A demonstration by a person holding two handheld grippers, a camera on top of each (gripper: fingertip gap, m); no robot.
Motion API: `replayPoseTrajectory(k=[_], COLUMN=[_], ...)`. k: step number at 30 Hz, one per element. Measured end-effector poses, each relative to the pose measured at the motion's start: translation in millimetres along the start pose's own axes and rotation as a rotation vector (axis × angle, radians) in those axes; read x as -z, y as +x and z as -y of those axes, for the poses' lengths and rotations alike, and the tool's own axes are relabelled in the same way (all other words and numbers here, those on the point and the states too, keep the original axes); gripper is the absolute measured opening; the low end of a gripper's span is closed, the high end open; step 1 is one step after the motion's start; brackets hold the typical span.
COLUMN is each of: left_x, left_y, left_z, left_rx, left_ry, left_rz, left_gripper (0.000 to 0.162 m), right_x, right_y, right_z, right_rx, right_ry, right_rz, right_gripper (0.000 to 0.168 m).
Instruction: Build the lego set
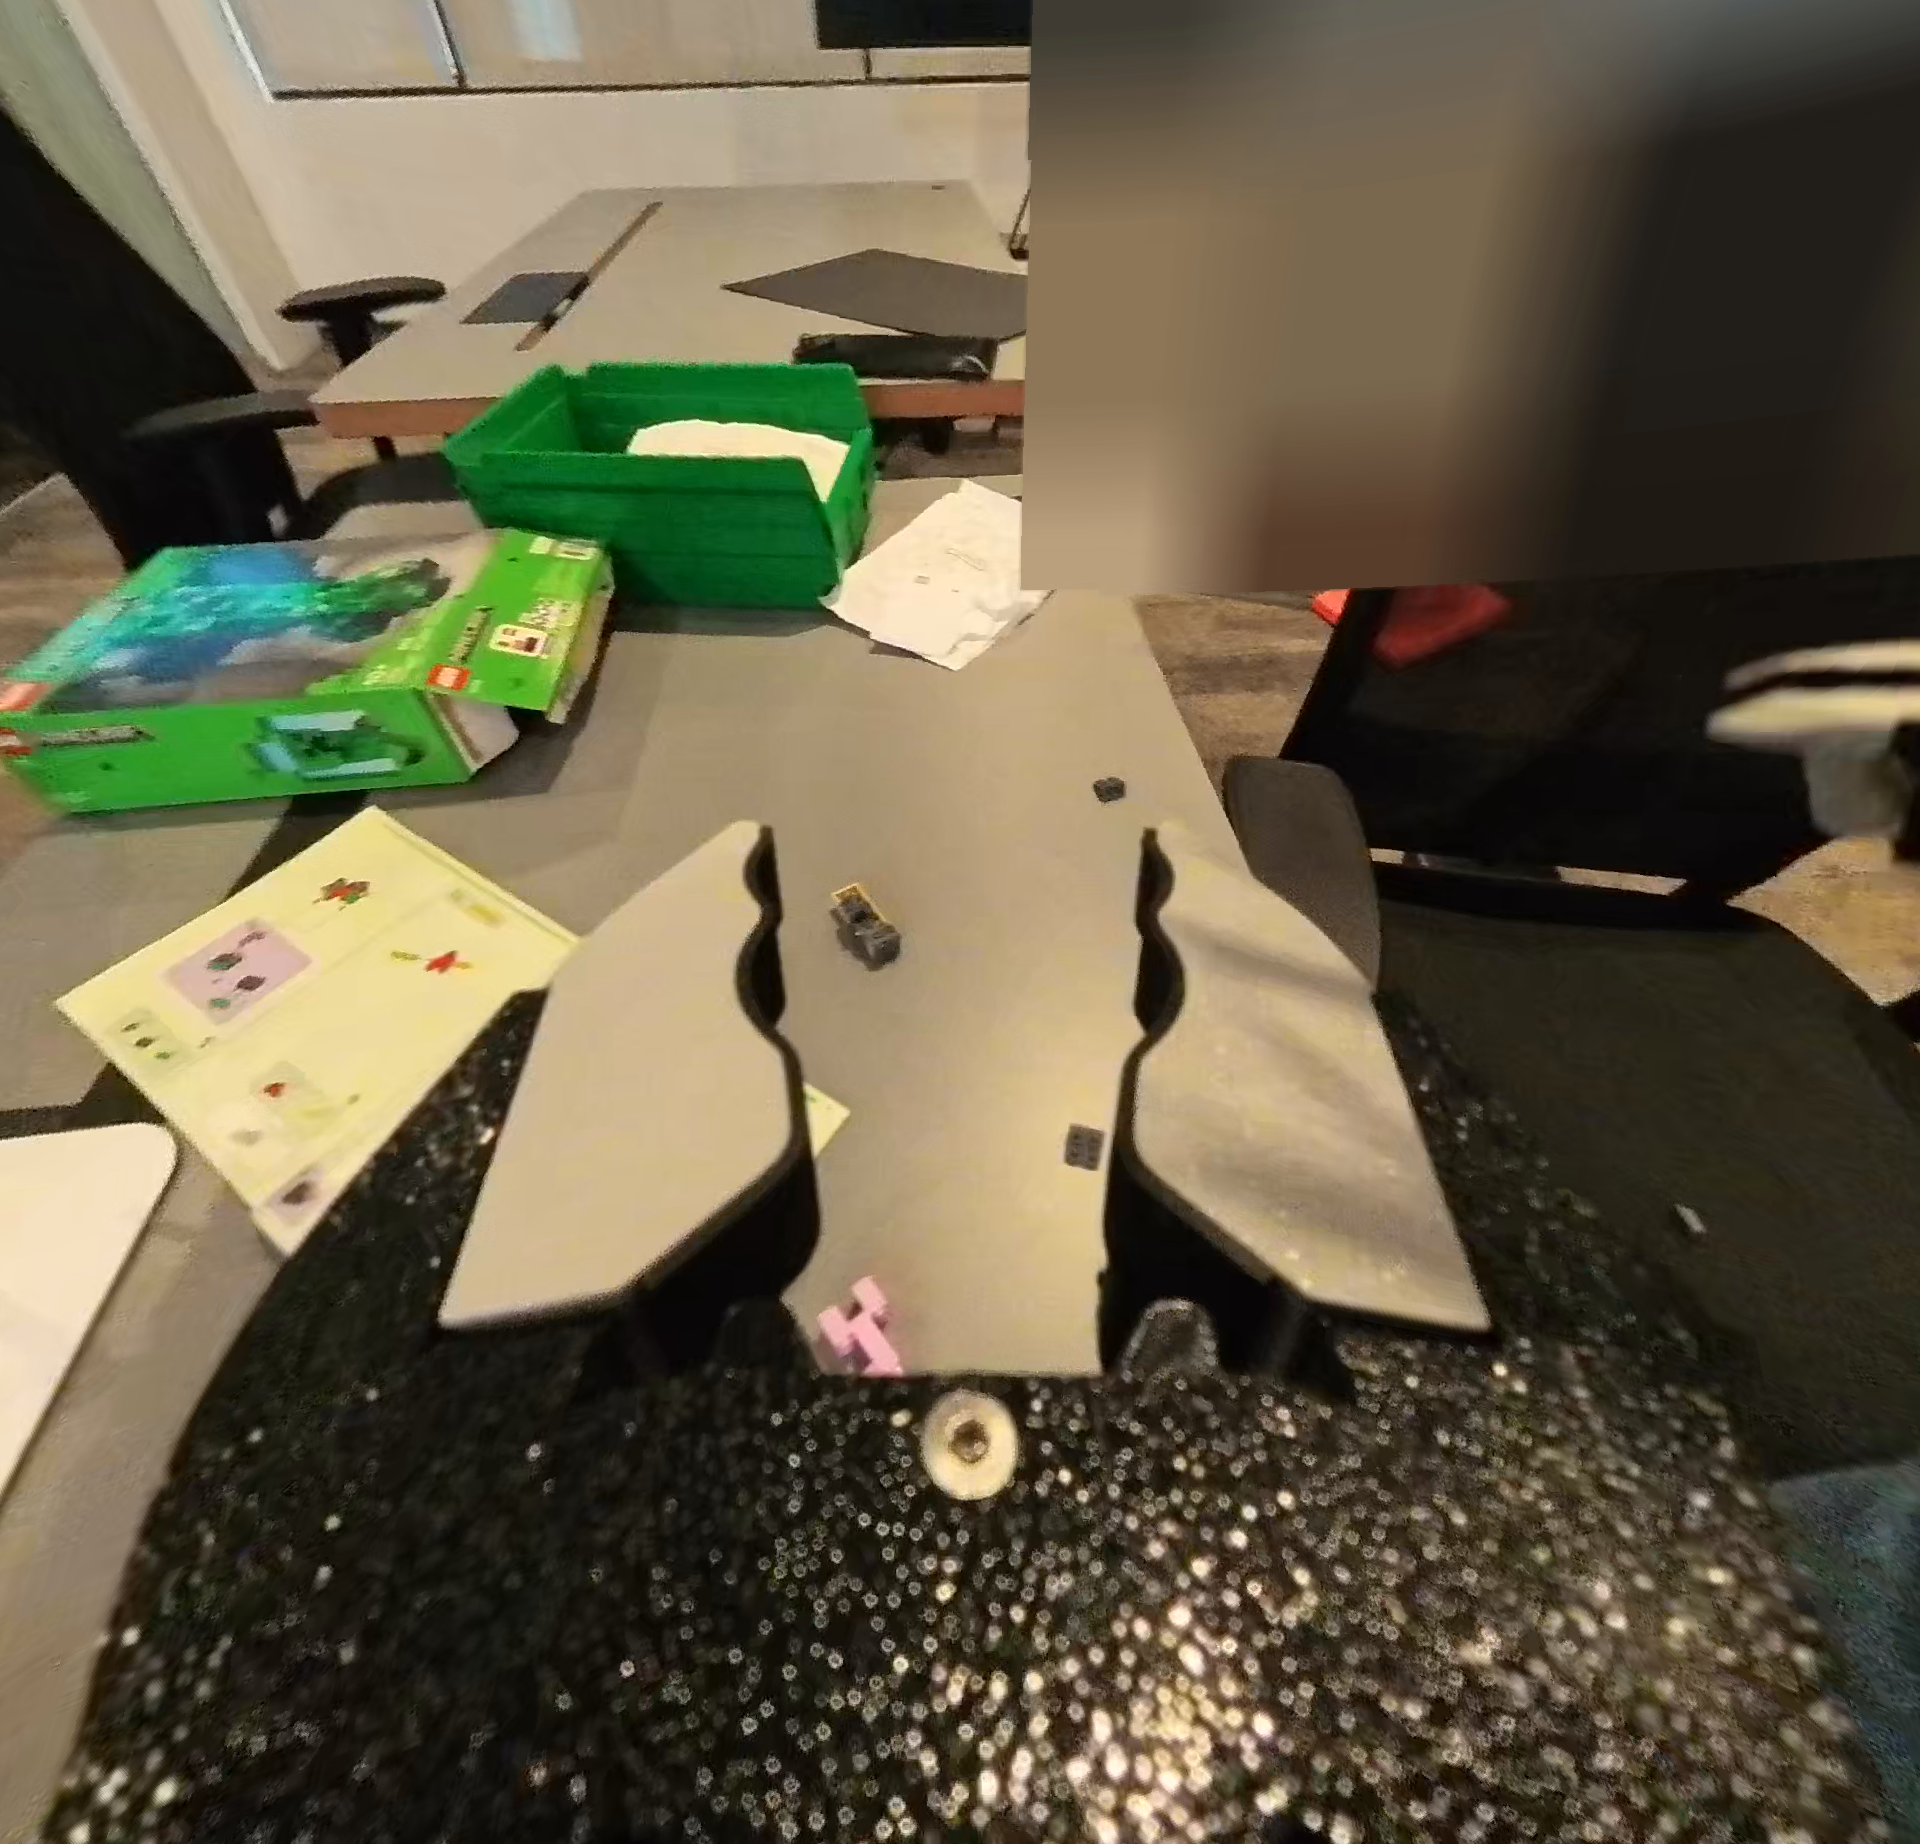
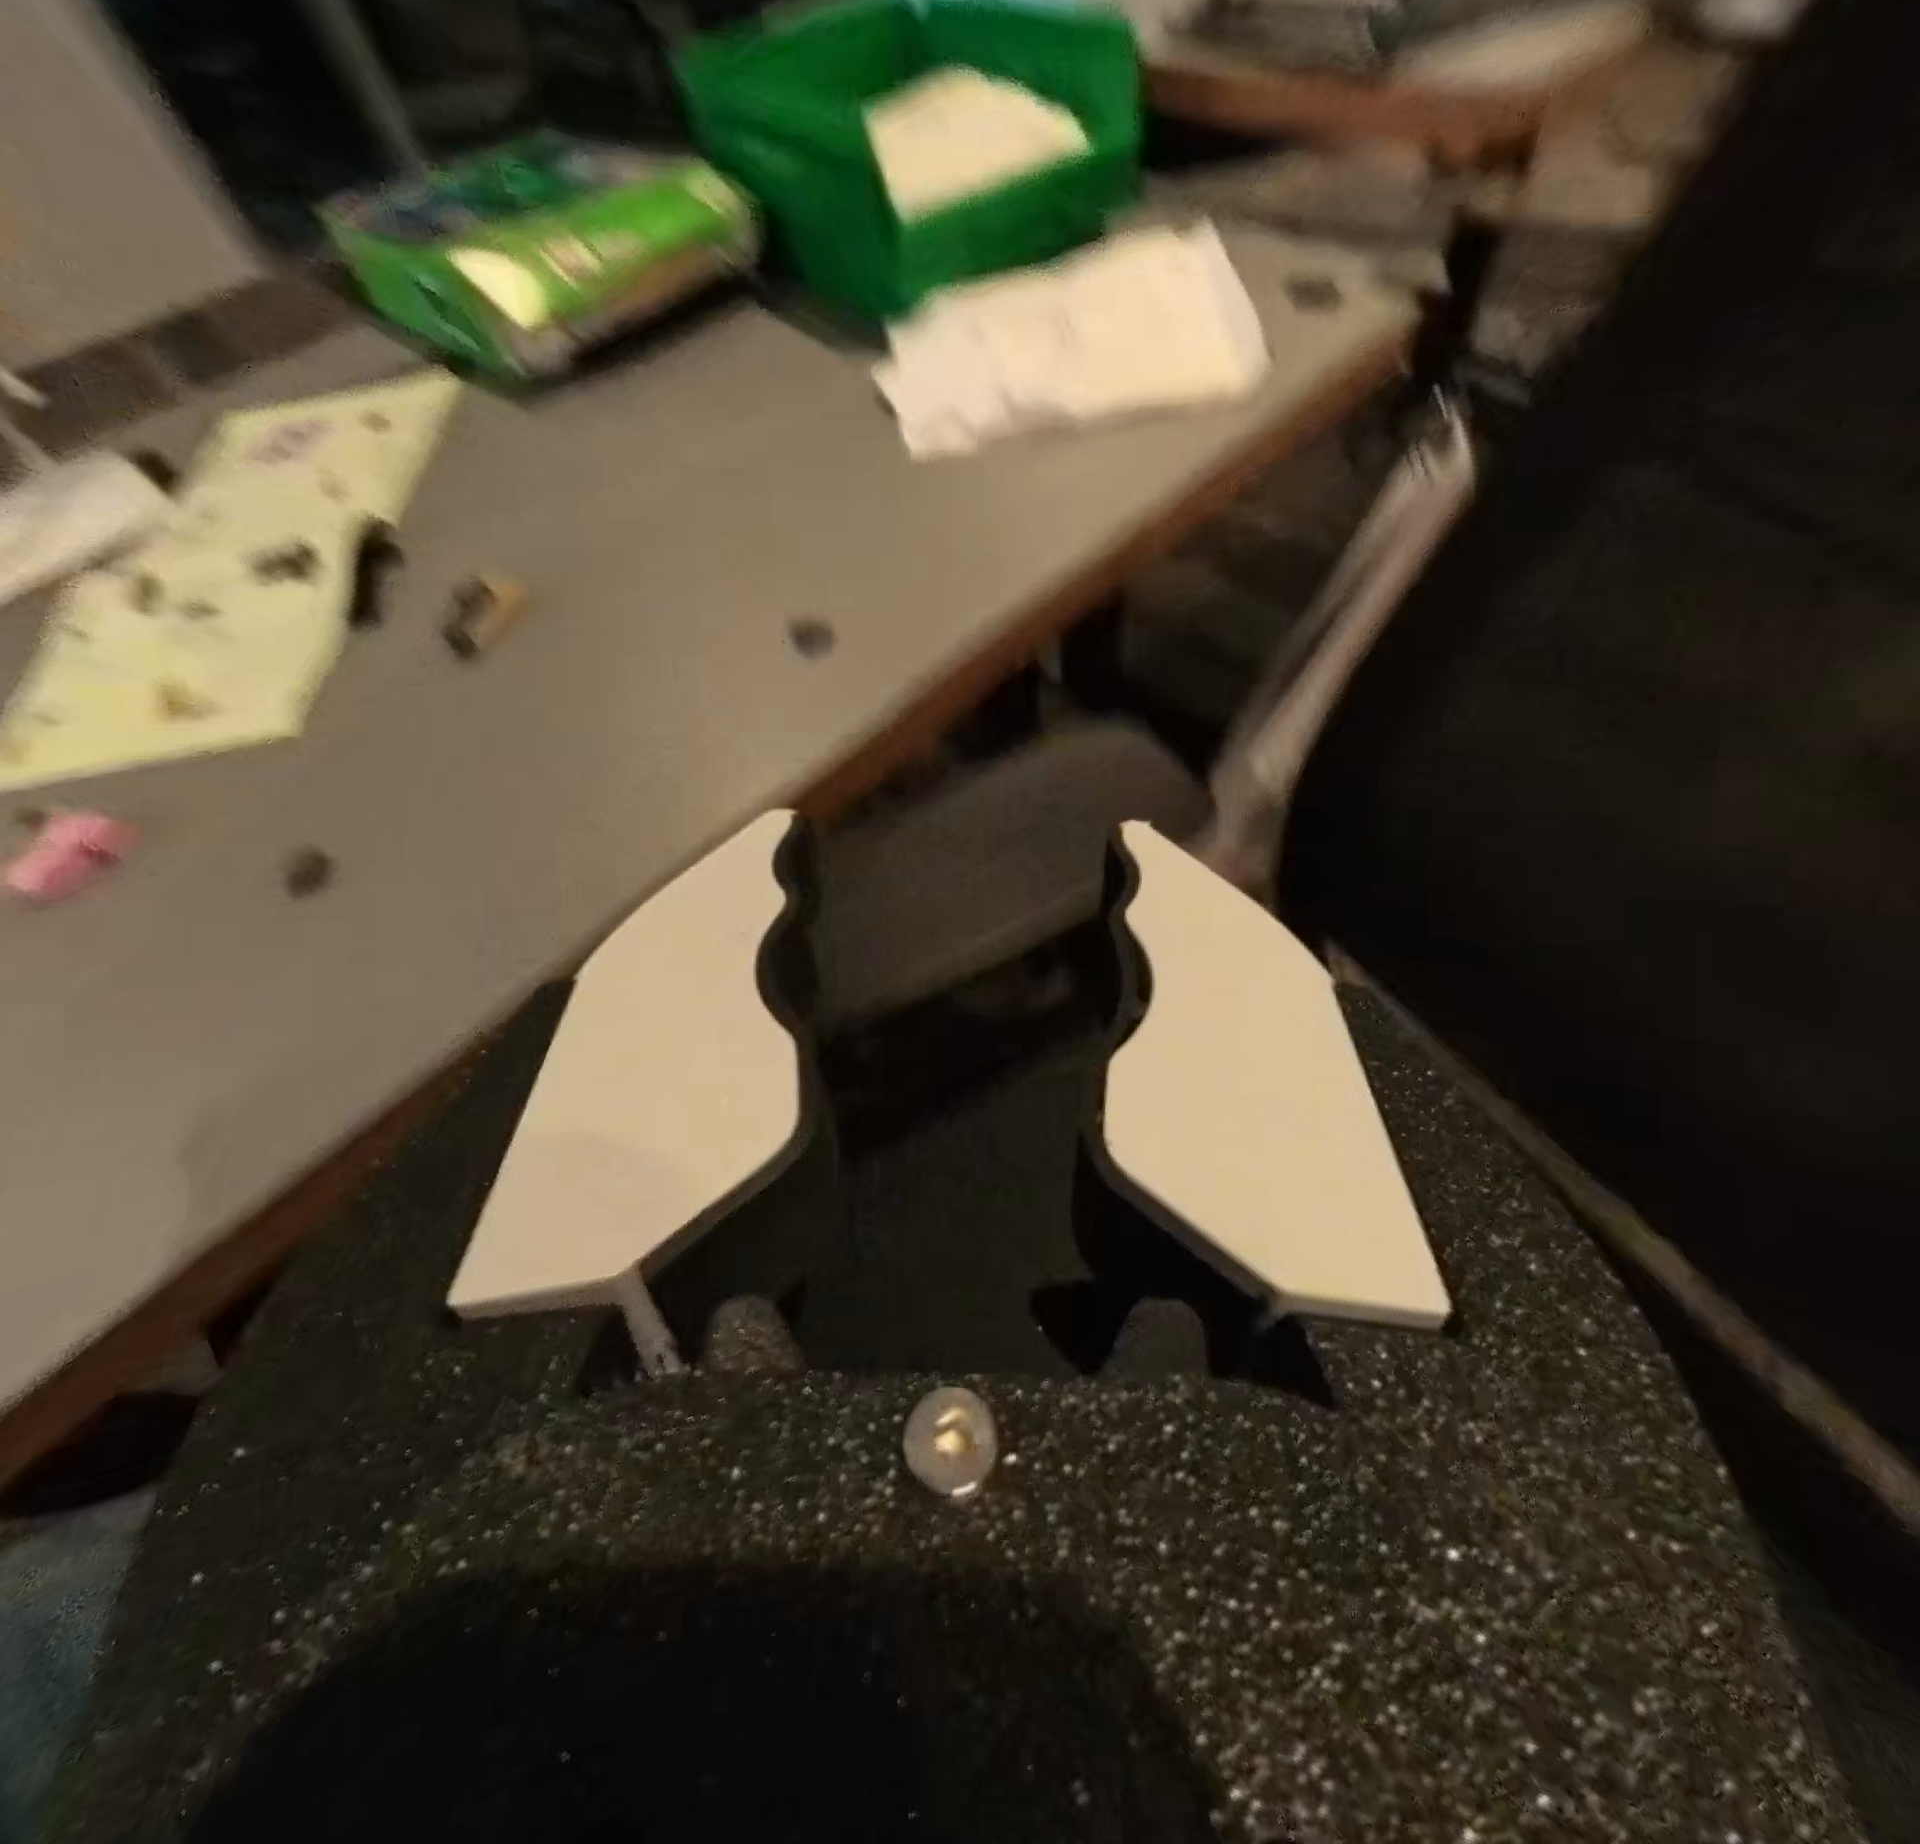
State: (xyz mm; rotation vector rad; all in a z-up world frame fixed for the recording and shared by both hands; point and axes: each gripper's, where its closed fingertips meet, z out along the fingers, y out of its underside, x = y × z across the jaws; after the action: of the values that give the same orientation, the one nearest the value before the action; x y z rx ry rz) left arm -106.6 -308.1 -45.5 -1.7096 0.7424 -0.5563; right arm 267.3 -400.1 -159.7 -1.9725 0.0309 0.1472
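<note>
In the left wrist view my left gripper (image 1: 958, 849) is open and empty above the grey table (image 1: 935, 693). A small dark grey and tan lego assembly (image 1: 864, 928) lies on the table between its fingers, farther ahead. A pink lego piece (image 1: 862, 1329) lies near the finger bases. Small dark bricks lie at the right (image 1: 1110, 788) and near the right finger (image 1: 1085, 1146). In the blurred right wrist view my right gripper (image 2: 958, 838) is open and empty, off the table's right edge. The assembly (image 2: 480, 612) and the pink piece (image 2: 71, 851) show at the left there.
A yellow instruction sheet (image 1: 312, 1005) lies at the left, a green lego box (image 1: 291, 672) behind it, a green bin (image 1: 675, 475) at the back, and white paper (image 1: 935, 579) beside it. A black chair (image 1: 1558, 963) stands right of the table edge (image 2: 935, 693). There is about 40 cm between the tips of the two grippers. To reach the pink piece (image 2: 71, 851) in a straight line is about 25 cm for my left fingers, about 40 cm for my right. It is also in sight in the left wrist view (image 1: 868, 1322).
</note>
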Motion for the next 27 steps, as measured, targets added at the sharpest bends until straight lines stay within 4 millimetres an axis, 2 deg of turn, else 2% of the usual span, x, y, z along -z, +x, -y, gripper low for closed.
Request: replayPoseTrajectory(k=[3, 6, 9, 11, 13, 15, 20, 27], left_x=[-10, -16, -23, -27, -31, -33, -35, -37], left_y=[15, 30, 41, 48, 55, 63, 80, 84], left_z=[-12, -23, -39, -48, -55, -60, -71, -80], left_rx=[-0.002, -0.04, -0.039, -0.026, -0.021, -0.026, -0.045, -0.025], left_ry=[-0.031, -0.051, -0.077, -0.093, -0.103, -0.117, -0.153, -0.188], left_rz=[-0.051, -0.1, -0.135, -0.15, -0.165, -0.188, -0.237, -0.253], left_gripper=[0.067, 0.065, 0.065, 0.065, 0.065, 0.065, 0.065, 0.064], right_x=[31, 49, 51, 50, 51, 49, 45, 41], right_y=[22, 27, 25, 26, 33, 37, 43, 48], right_z=[-117, -218, -292, -329, -351, -362, -378, -393], right_rx=[-0.149, -0.266, -0.343, -0.362, -0.332, -0.339, -0.384, -0.404], right_ry=[-0.189, -0.353, -0.494, -0.573, -0.623, -0.639, -0.668, -0.715], right_rz=[-0.139, -0.227, -0.283, -0.34, -0.429, -0.481, -0.549, -0.582], right_gripper=[0.053, 0.049, 0.042, 0.04, 0.037, 0.036, 0.03, 0.03])
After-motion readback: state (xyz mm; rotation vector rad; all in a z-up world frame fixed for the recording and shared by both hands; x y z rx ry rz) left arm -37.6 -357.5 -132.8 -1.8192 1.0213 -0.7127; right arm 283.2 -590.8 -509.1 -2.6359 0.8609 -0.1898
